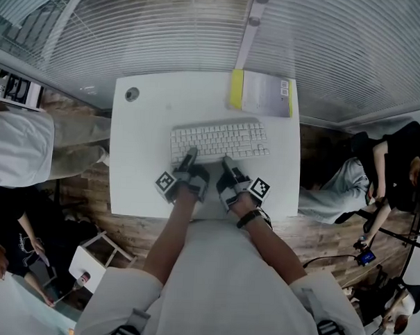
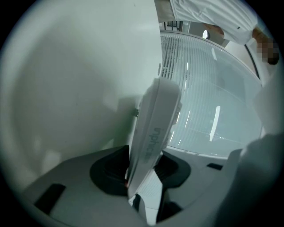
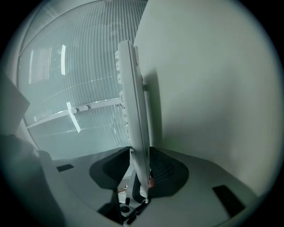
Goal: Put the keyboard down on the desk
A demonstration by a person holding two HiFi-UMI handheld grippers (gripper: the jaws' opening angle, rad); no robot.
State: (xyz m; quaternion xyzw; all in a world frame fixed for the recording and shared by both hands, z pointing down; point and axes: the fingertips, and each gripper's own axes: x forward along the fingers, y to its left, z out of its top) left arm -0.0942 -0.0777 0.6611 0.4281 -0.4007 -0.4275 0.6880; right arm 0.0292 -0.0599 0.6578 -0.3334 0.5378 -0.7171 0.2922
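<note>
A white keyboard (image 1: 218, 139) lies flat across the middle of the white desk (image 1: 136, 181), keys up. Both grippers grip its near long edge. My left gripper (image 1: 189, 157) is shut on the edge toward the left, my right gripper (image 1: 227, 164) toward the middle. In the left gripper view the keyboard (image 2: 155, 128) runs edge-on out of the left gripper (image 2: 143, 170), with the desk (image 2: 66, 88) close under its underside. In the right gripper view the keyboard (image 3: 133, 111) is pinched in the right gripper (image 3: 140, 173), and a thin shadowed gap separates it from the desk (image 3: 213, 88).
A yellow and grey book (image 1: 262, 94) lies at the desk's back edge, just behind the keyboard. A round cable hole (image 1: 132, 94) is at the back left corner. People stand or sit on both sides (image 1: 16, 148) (image 1: 397, 171). A white box (image 1: 98, 259) sits on the wooden floor.
</note>
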